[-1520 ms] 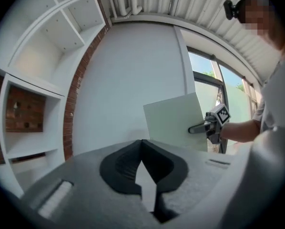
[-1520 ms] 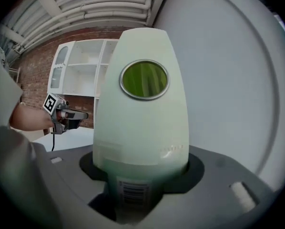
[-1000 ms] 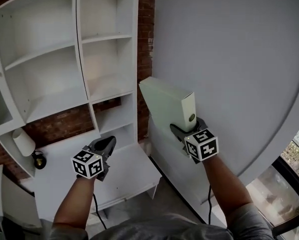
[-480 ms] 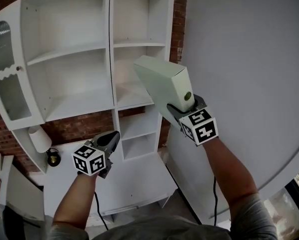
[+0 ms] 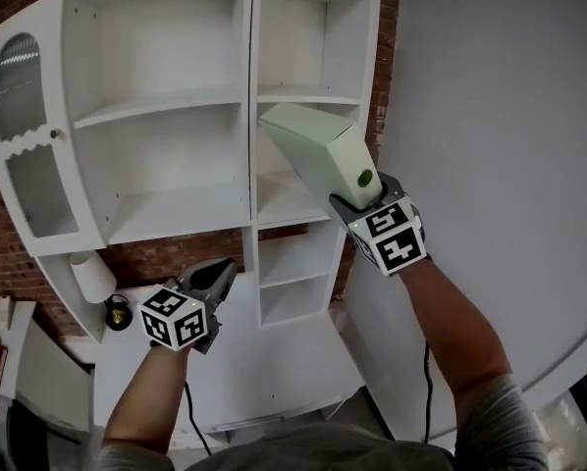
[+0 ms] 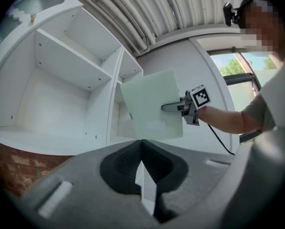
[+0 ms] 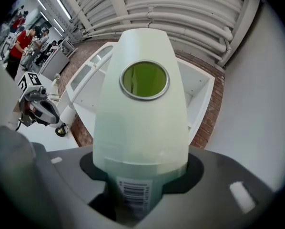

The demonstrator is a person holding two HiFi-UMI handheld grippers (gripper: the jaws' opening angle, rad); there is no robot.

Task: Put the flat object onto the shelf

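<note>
1. While our right gripper (image 5: 364, 196) stays out of reach of the boards, its jaws are clamped on the near end of a pale green flat box (image 5: 318, 150), raised in front of a white shelf unit (image 5: 166, 106).
2. We see the box tilted, its narrow spine with a round green spot facing us and its far end pointing at the narrow right-hand column of the unit, about level with that column's middle board.
3. From the right gripper view, both pads press the sides of the box (image 7: 140, 128) just above a barcode label.
4. We cannot tell whether the far edge has crossed into the compartment; the box rests on no shelf that we can see.
5. Our left gripper (image 5: 218, 275) hangs lower and to the left, well apart from the box, its jaws together with nothing between them.
6. From the left gripper view, the broad face of the box (image 6: 149, 104) shows before the column opening.
7. We see a red brick wall (image 5: 146, 253) behind the unit and a plain grey wall panel (image 5: 500, 116) on the right.
</note>
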